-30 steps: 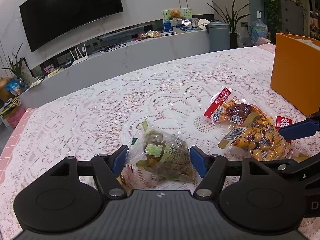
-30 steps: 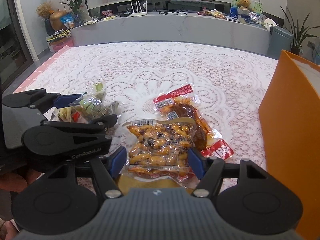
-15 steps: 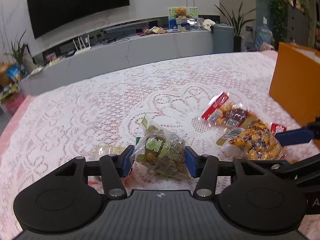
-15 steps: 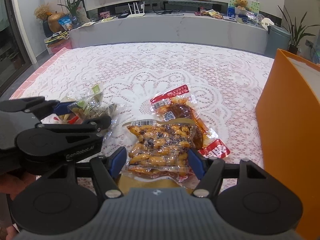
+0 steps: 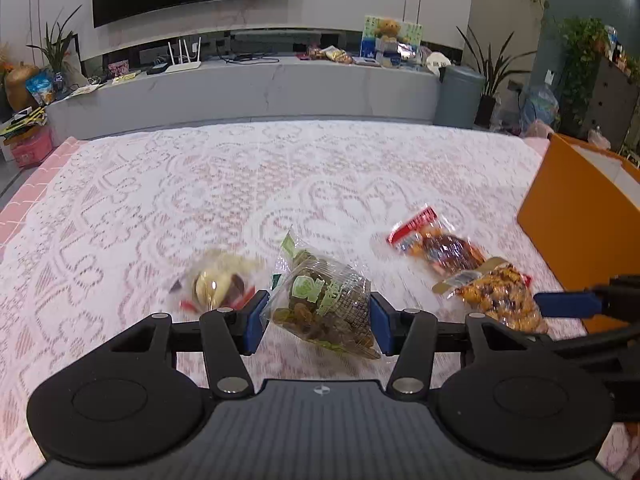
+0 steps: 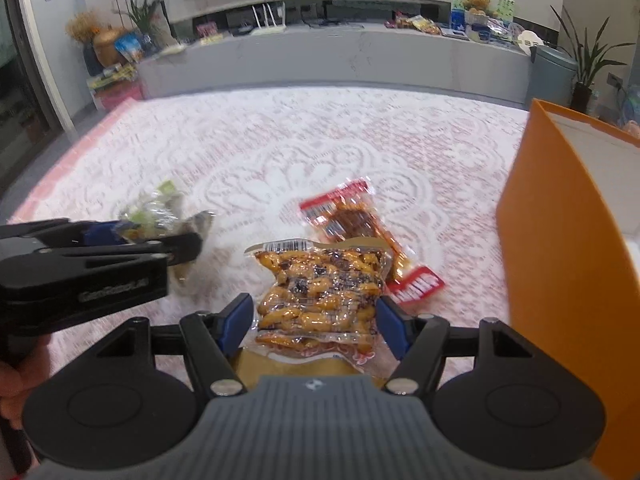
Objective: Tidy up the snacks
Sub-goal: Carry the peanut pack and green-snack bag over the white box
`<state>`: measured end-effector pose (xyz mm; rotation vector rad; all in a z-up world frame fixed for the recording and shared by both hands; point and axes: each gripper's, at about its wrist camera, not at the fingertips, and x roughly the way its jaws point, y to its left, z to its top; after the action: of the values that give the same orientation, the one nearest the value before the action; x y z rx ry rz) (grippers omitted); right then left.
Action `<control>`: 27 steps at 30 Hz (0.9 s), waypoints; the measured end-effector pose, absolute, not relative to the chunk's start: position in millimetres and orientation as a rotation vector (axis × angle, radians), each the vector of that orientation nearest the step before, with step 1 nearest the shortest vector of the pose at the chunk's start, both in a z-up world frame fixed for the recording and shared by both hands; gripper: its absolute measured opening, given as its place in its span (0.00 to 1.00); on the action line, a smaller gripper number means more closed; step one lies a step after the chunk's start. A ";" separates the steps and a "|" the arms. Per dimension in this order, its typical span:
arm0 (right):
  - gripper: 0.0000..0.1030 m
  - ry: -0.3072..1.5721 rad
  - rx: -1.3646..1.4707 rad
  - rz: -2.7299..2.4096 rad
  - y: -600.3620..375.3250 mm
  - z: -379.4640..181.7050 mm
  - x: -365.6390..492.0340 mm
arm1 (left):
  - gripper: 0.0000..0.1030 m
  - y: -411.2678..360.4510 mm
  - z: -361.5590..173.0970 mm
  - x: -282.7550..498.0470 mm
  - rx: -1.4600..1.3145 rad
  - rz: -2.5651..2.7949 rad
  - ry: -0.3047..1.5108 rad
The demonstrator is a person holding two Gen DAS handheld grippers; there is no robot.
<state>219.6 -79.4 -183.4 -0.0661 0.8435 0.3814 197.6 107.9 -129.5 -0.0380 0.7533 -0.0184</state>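
The right tool (image 6: 314,322) has its blue pads pressed against both sides of a clear vacuum pack of orange-brown nuts (image 6: 320,294). Just behind it, partly under its far corner, lies a red-ended clear packet of dark brown meat (image 6: 352,220) on the white lace-covered counter (image 6: 280,140). An open orange cardboard box (image 6: 560,260) stands to the right. At left, the left tool (image 6: 160,236) grips a crinkled green-printed clear bag (image 6: 154,216).

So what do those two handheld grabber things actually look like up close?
Both look alike. The left gripper and right gripper are matte black plastic, with two round discs flanking a ribbed grey centre, silver pivot pins, and blue pads on the fingertips. Seen from the right wrist view, the left one carries small embossed lettering on its side. No cables or sleeves show.
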 end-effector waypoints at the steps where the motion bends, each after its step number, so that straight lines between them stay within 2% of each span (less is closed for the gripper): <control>1: 0.64 0.848 -0.069 0.378 -80.7 -183.5 218.7 | 0.58 105.9 -128.7 194.5 -0.035 -0.016 0.756; 11: 0.64 0.819 -0.063 0.375 -101.7 -160.1 191.5 | 0.58 92.3 -114.7 155.8 -0.077 -0.006 0.753; 27: 0.64 0.737 -0.037 0.359 -157.9 -105.3 132.8 | 0.58 36.3 -51.5 110.4 -0.101 -0.115 0.711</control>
<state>132.8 -157.9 -105.3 -0.0367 0.7366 0.3590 110.4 36.3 -51.5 -0.1008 0.7106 -0.1147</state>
